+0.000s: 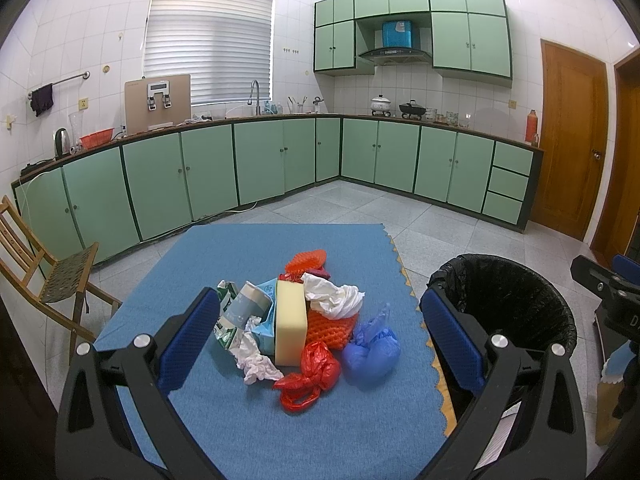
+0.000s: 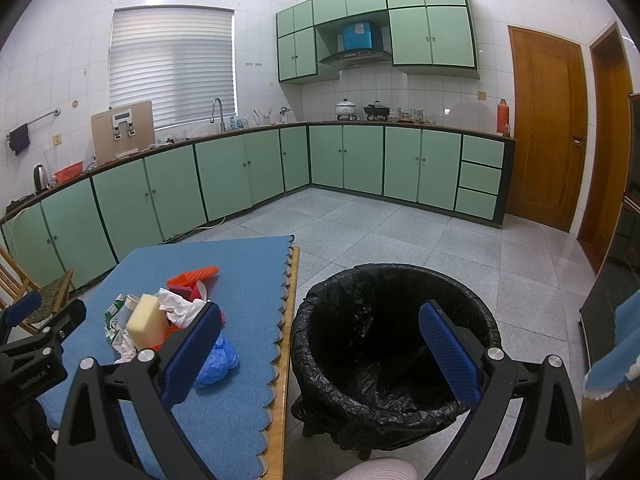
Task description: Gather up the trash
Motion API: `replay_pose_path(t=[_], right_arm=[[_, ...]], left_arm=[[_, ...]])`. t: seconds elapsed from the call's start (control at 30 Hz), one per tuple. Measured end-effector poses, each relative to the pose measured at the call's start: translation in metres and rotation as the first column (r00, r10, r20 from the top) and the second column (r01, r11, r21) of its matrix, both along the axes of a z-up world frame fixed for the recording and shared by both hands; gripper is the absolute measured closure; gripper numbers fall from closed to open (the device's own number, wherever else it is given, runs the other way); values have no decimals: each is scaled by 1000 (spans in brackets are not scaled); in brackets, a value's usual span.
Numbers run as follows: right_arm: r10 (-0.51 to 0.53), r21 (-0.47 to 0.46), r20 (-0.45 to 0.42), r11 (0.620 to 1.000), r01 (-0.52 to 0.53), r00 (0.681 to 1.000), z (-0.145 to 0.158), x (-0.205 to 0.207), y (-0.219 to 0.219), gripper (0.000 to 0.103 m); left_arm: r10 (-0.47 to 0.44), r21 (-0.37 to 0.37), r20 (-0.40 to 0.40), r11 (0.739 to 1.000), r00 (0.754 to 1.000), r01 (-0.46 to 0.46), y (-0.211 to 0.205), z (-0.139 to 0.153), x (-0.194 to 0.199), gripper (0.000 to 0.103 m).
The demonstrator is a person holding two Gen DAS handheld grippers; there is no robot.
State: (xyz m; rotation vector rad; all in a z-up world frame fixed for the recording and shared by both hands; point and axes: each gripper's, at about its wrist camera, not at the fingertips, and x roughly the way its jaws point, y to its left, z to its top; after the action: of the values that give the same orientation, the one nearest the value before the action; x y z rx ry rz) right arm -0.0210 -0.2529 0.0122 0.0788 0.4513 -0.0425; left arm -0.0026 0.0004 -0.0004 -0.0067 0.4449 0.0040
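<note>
A pile of trash lies on the blue table mat (image 1: 240,420): a yellow sponge (image 1: 291,322), white crumpled paper (image 1: 334,298), an orange foam net (image 1: 332,328), a red plastic bag (image 1: 310,376), a blue plastic bag (image 1: 374,346), a paper cup (image 1: 248,304) and a crushed carton (image 1: 224,328). My left gripper (image 1: 320,332) is open and empty, held above the near side of the pile. My right gripper (image 2: 320,344) is open and empty, over the bin lined with a black bag (image 2: 384,340) that stands right of the table. The pile also shows in the right wrist view (image 2: 160,320).
A wooden folding chair (image 1: 44,276) stands left of the table. Green cabinets (image 1: 260,164) run along the far walls. Wooden doors (image 1: 572,136) are at the right. Tiled floor (image 2: 400,236) lies beyond the table and bin.
</note>
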Motion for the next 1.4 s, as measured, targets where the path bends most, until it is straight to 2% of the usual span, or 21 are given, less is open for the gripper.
replay_pose_path(t=[0.53, 0.67, 0.97, 1.13, 1.3, 1.4], right_arm=[[25, 17, -18, 1000, -25, 1000, -1, 7, 7, 6], [54, 12, -43, 998, -54, 998, -6, 13, 19, 6], [139, 39, -89, 990, -136, 986, -33, 37, 59, 6], [191, 12, -106, 981, -191, 976, -56, 55, 87, 6], [212, 82, -152, 976, -202, 965, -85, 77, 97, 7], [205, 62, -185, 978, -197, 961, -101, 89, 102, 12]], left_arm=[[11, -11, -12, 1000, 1000, -11, 12, 5, 5, 5], [48, 9, -33, 999, 998, -48, 25, 0, 11, 5], [197, 52, -62, 980, 978, -194, 83, -23, 30, 5], [216, 73, -107, 975, 971, -209, 105, -45, 41, 5], [220, 90, -166, 974, 961, -208, 116, -72, 49, 5], [212, 84, -190, 976, 958, -200, 120, -84, 54, 5]])
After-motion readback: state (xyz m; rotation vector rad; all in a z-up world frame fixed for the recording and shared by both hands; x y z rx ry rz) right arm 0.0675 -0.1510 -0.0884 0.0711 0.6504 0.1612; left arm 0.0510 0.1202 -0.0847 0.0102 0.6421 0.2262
